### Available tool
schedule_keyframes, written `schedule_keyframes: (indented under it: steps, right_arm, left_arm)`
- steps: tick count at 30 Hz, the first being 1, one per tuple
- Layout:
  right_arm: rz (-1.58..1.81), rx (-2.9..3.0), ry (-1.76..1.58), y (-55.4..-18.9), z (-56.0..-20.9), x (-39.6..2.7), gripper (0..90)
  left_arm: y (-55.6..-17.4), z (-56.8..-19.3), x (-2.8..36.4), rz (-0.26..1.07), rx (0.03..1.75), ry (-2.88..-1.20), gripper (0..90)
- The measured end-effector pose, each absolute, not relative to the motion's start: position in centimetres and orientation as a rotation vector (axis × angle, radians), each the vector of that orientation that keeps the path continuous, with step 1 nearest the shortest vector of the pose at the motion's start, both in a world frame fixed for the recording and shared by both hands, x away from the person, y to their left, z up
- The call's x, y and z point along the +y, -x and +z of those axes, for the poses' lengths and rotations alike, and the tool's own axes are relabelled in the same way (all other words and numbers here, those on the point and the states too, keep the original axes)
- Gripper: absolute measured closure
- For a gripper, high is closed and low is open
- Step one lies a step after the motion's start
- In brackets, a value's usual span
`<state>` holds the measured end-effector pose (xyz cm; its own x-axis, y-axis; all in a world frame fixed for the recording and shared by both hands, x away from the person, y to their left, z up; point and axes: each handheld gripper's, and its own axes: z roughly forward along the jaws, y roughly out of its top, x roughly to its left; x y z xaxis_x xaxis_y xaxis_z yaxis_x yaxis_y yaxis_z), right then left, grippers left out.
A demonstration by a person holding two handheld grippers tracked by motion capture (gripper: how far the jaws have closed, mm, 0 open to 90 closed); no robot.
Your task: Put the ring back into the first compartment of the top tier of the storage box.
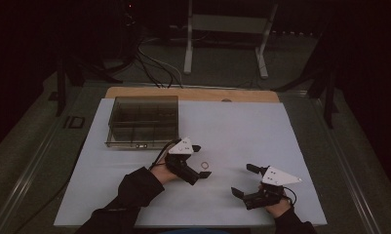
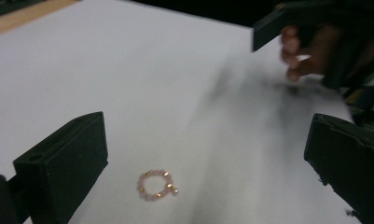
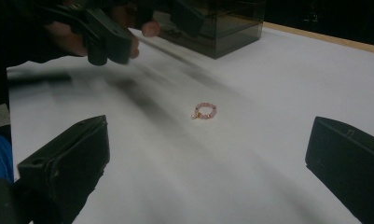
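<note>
A small pink bead bracelet with gold beads [image 1: 204, 165] lies flat on the white sheet [image 1: 232, 126]. My left gripper [image 1: 201, 161] hovers right over it, open, its jaws on either side of the bracelet [image 2: 157, 185] and not touching it. Farther right, near the front edge, my right gripper [image 1: 245, 179] is open and holds nothing. From there the bracelet [image 3: 204, 110] lies ahead on the sheet, between the two jaws' lines, well out of reach.
A dark, see-through compartment box [image 1: 143, 122] stands at the sheet's back left, and it also appears [image 3: 222, 28] behind the left hand. A wooden table edge [image 1: 193, 93] runs along the back. Cables and a white stand [image 1: 227, 29] lie beyond the table.
</note>
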<state>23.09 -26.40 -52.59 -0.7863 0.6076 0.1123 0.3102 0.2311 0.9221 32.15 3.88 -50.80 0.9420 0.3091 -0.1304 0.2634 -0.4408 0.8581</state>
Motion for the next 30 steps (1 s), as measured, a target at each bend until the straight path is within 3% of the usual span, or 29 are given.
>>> schedule_keyframes:
  steps: [10, 12, 14, 18, 20, 30]
  right_arm:
    - [1.579, 2.237, -0.858, -23.1, -52.6, -26.4, 0.0]
    - [1.578, 2.236, -0.858, -23.1, -52.6, -26.4, 0.0]
    - [1.579, 2.237, -0.858, -23.1, -52.6, -26.4, 0.0]
    - [1.577, 2.238, -0.858, -23.1, -52.6, -26.4, 0.0]
    - [1.578, 2.238, -0.858, -23.0, -52.6, -26.4, 0.0]
    - [1.574, 2.242, -0.857, -23.1, -52.6, -26.4, 0.0]
  left_arm:
    - [-32.3, -52.0, 2.4, 0.129, 0.529, -2.115, 5.9]
    - [-32.4, -52.0, 2.3, 0.127, 0.551, -2.112, 8.4]
    - [-32.5, -52.2, 2.3, 0.142, 0.576, -2.120, 18.0]
    - [-32.7, -52.5, 2.2, 0.162, 0.607, -2.131, 18.6]
    - [-32.8, -52.6, 2.3, 0.174, 0.636, -2.130, 25.6]
    - [-33.1, -52.9, 2.3, 0.193, 0.711, -2.177, 38.4]
